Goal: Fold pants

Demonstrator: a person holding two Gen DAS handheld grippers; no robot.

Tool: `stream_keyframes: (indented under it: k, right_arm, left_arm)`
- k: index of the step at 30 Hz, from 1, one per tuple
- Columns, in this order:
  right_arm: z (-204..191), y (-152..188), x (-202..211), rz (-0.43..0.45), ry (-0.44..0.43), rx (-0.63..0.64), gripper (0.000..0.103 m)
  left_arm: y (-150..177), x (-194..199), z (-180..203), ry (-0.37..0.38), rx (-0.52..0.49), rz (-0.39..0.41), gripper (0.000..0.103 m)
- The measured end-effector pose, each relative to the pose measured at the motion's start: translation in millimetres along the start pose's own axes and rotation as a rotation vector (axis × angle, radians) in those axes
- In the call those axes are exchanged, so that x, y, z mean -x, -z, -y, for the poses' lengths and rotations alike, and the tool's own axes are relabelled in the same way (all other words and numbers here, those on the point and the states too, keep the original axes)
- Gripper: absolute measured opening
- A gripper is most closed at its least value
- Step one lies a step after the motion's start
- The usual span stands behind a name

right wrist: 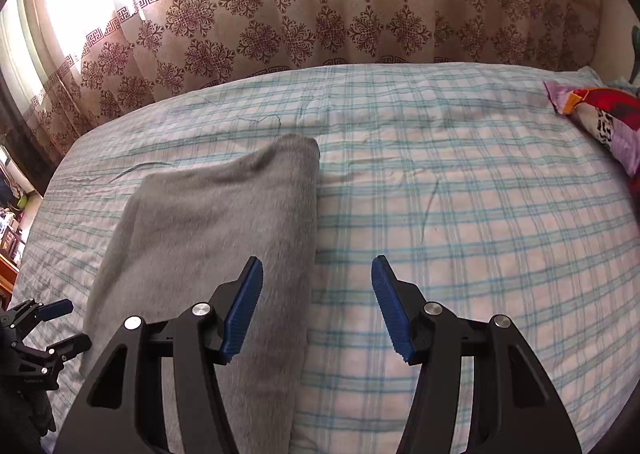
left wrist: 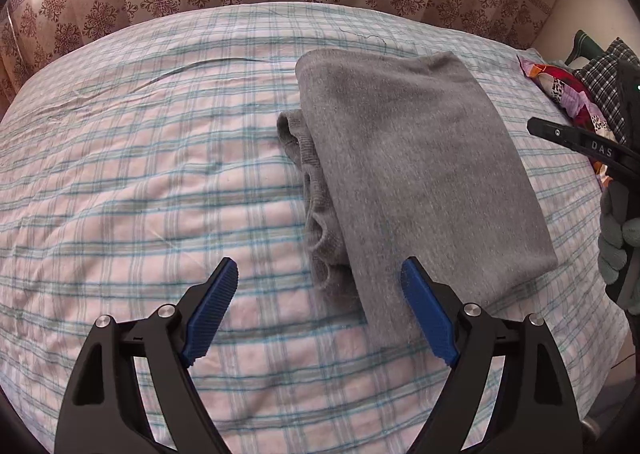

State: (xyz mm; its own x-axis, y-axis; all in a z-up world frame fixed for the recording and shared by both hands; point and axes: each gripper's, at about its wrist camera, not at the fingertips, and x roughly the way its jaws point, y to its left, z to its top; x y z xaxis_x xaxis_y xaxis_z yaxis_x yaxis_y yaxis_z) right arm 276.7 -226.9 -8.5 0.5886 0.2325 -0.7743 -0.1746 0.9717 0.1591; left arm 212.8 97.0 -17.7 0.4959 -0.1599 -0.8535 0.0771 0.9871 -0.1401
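The grey pants (left wrist: 404, 173) are lying folded in a neat stack on the bed (left wrist: 140, 173), on its checked sheet, with the ribbed waistband bunching out along the stack's left side. The left tool (left wrist: 320, 278) is hanging over the sheet just beside the stack's near corner, its blue pads spread apart and gripping nothing. The right tool (right wrist: 317, 274) is hovering at the stack's right edge, also spread wide and empty. A patterned curtain (right wrist: 320, 5) is hanging behind the bed.
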Motion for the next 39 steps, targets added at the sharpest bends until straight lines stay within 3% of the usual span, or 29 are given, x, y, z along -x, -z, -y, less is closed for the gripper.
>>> stream_keyframes:
  k: [5,10,14,18,24,25,28,32,35,39]
  right_arm:
    - [-8.2,74.6,11.8,-0.061,-0.021,-0.057,0.057]
    - [-22.8,109.9,1.5,-0.075,0.019,-0.040,0.057]
    - [-32.9,113.3,-9.9,-0.062,0.070,0.013,0.058]
    - [-30.5,112.7,-7.0,-0.065,0.068,-0.001,0.059]
    - [-32.5,116.4,29.7,-0.028,0.028,-0.050,0.063]
    - [-36.1,119.2,35.5,-0.022,0.022,-0.044,0.063]
    - [-48.9,126.0,53.5,0.009,0.013,-0.009,0.067]
    - [-63.3,131.3,82.1,0.088,0.017,0.018,0.072]
    - [-71.0,130.1,104.3,0.172,0.040,0.039,0.083]
    - [-75.5,126.7,123.8,0.257,0.078,0.065,0.086]
  left_arm:
    - [11.6,-6.9,-2.5,0.001,0.035,-0.005,0.085]
    - [13.0,-21.2,-2.8,-0.066,0.005,-0.005,0.087]
    - [16.0,-20.3,5.8,-0.131,-0.033,0.019,0.087]
    - [19.4,-13.1,10.7,-0.166,-0.005,0.027,0.087]
    - [37.3,17.5,37.1,-0.231,-0.049,0.065,0.089]
    - [41.2,22.8,41.2,-0.226,-0.055,0.070,0.094]
    - [51.5,41.4,53.6,-0.212,-0.057,0.103,0.095]
    - [59.6,64.0,69.7,-0.205,-0.049,0.152,0.100]
    - [60.9,78.1,83.3,-0.251,-0.077,0.185,0.100]
    - [60.9,97.2,94.1,-0.276,-0.081,0.238,0.100]
